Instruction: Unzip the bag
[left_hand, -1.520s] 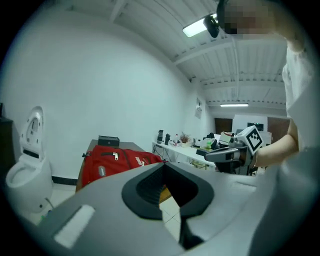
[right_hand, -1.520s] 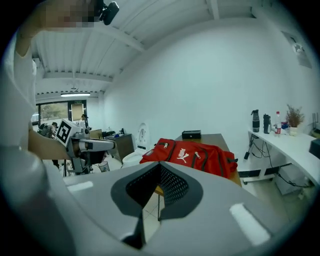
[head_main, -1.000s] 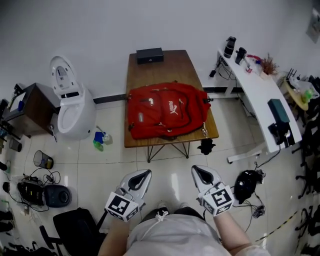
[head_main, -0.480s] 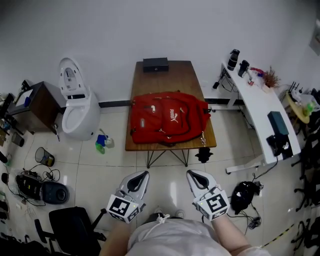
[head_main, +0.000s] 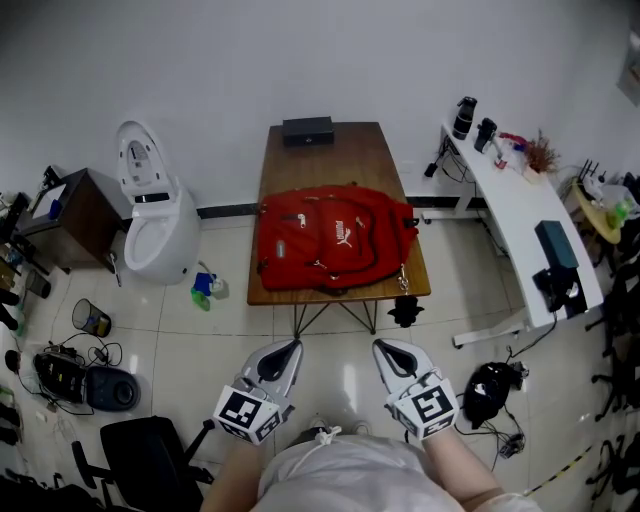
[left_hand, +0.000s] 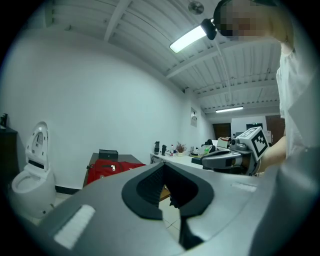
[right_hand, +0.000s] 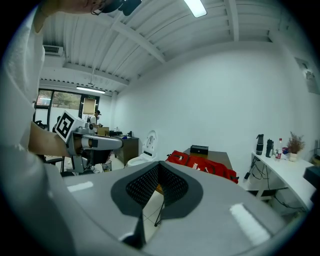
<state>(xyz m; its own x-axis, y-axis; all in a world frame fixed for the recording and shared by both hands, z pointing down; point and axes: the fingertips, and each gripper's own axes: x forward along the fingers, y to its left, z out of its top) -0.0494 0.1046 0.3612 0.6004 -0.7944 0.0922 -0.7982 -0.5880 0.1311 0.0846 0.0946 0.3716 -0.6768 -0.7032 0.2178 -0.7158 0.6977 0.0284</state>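
A red backpack lies flat on a small wooden table ahead of me, its zips shut as far as I can see. Both grippers hang low in front of the person's body, well short of the table and apart from the bag. My left gripper has its jaws together with nothing in them, and so does my right gripper. The left gripper view shows the left gripper with the backpack far off beyond it. In the right gripper view, the right gripper points toward the distant backpack.
A black box sits at the table's far end. Left of the table stands a white toilet, right of it a white desk with bottles. On the tiled floor are a black chair, a dark bag and cables.
The head view has shifted a little, so the table and bag sit slightly higher in the picture. The right gripper has drawn in a bit toward the left; both stay shut.
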